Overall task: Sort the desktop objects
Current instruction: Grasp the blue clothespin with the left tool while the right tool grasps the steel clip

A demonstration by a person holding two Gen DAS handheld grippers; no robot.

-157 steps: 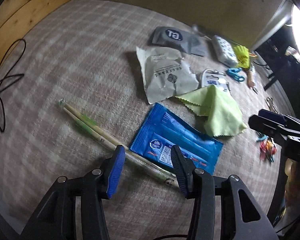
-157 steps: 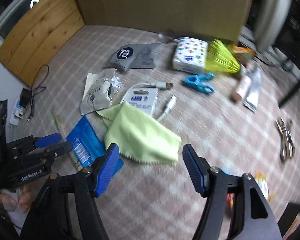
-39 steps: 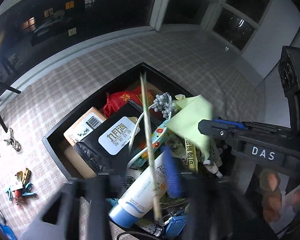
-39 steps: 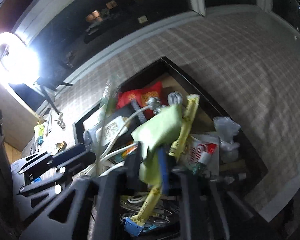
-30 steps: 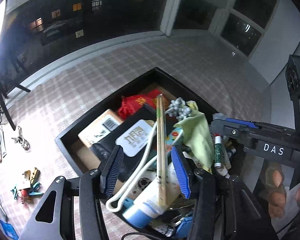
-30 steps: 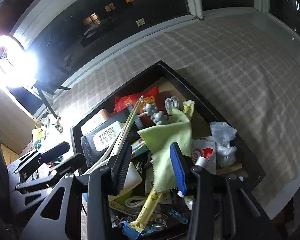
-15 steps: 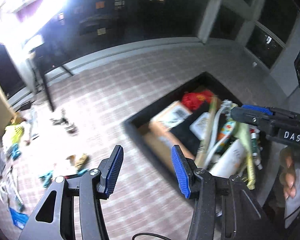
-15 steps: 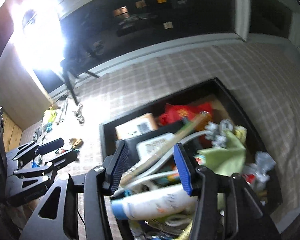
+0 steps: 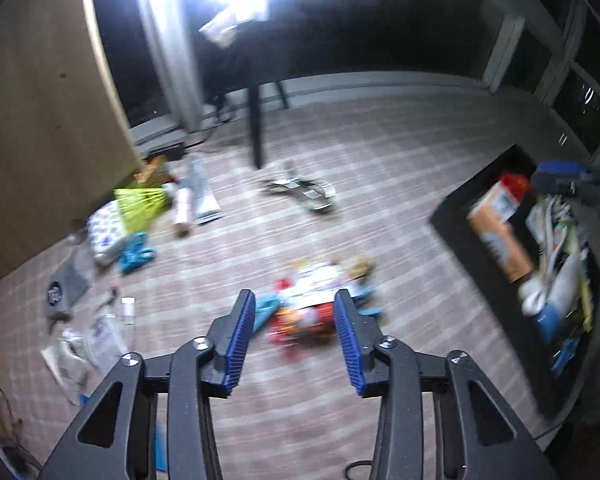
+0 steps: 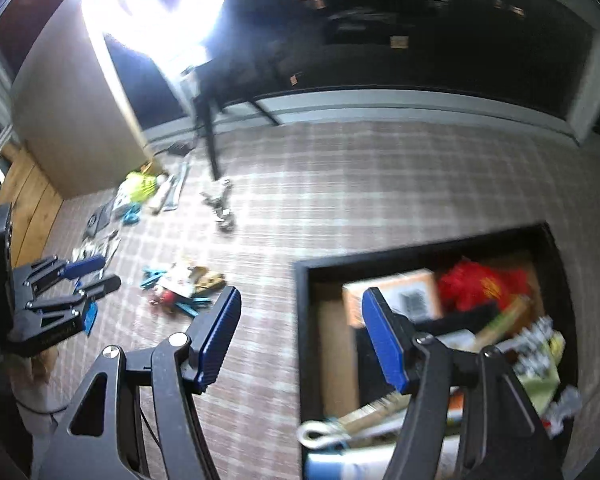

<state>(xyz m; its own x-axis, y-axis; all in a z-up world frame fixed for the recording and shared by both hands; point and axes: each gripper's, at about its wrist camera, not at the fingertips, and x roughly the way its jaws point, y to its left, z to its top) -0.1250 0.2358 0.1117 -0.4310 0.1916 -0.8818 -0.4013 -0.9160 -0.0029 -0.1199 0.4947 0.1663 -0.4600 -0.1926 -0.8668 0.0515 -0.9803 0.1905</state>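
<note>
My left gripper [image 9: 294, 338] is open and empty above the checked tablecloth, with a blurred pile of coloured clips and small packets [image 9: 312, 304] just beyond its fingertips. My right gripper [image 10: 300, 340] is open and empty, over the left rim of the black tray [image 10: 304, 320]. The tray is full of sorted things: an orange box [image 10: 392, 294], a red pouch [image 10: 480, 280], the chopsticks [image 10: 500, 320] and the green cloth [image 10: 540, 380]. The tray also shows at the right of the left wrist view [image 9: 452, 236]. The left gripper shows in the right wrist view [image 10: 72, 280].
Loose items lie at the far left of the cloth: a yellow-green pack [image 9: 140, 202], a tube [image 9: 182, 210], blue scissors [image 9: 134, 254], a grey pouch [image 9: 66, 288], clear bags [image 9: 84, 344]. Metal clippers [image 9: 304, 192] lie mid-table. A lamp stand leg [image 9: 254, 128] and wooden board [image 9: 40, 120] stand behind.
Both grippers let go of the chopsticks and the green cloth in the tray and swung left, away from it. The left one now faces the pile of clips.
</note>
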